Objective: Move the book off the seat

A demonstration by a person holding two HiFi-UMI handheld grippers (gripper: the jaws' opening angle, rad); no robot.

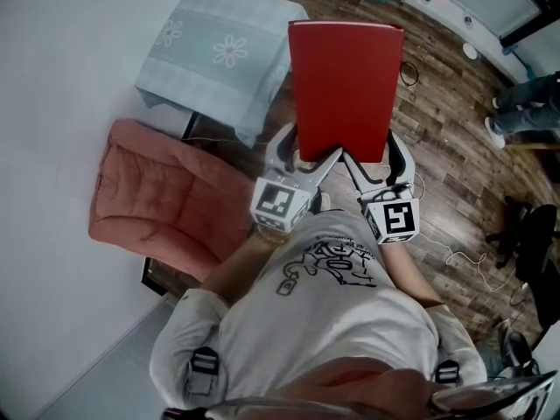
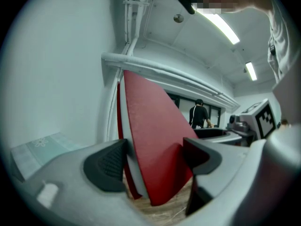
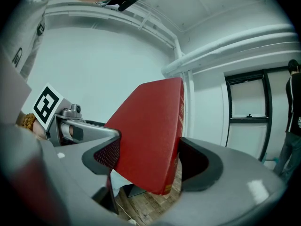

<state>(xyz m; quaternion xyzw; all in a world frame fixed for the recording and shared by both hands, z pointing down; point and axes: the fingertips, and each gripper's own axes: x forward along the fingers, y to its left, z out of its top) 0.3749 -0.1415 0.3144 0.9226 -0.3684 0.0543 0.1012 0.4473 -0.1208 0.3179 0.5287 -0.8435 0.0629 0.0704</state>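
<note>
A red hardcover book (image 1: 343, 86) hangs in the air over the wooden floor, held by its near edge between both grippers. My left gripper (image 1: 306, 153) is shut on the book's near left corner, and my right gripper (image 1: 376, 157) is shut on its near right corner. In the left gripper view the book (image 2: 150, 126) stands tilted between the pads of the left gripper (image 2: 153, 161), with its white page edge to the left. In the right gripper view the right gripper (image 3: 148, 160) clamps the book (image 3: 150, 121), spine to the right. The pink cushioned seat (image 1: 166, 199) lies to the left, with nothing on it.
A pale blue flowered cloth (image 1: 219, 51) covers a piece of furniture beyond the seat. Cables (image 1: 464, 256) trail over the wooden floor at right, next to a black chair base (image 1: 525, 234). A person's legs (image 1: 525, 112) stand at the far right. A white wall runs along the left.
</note>
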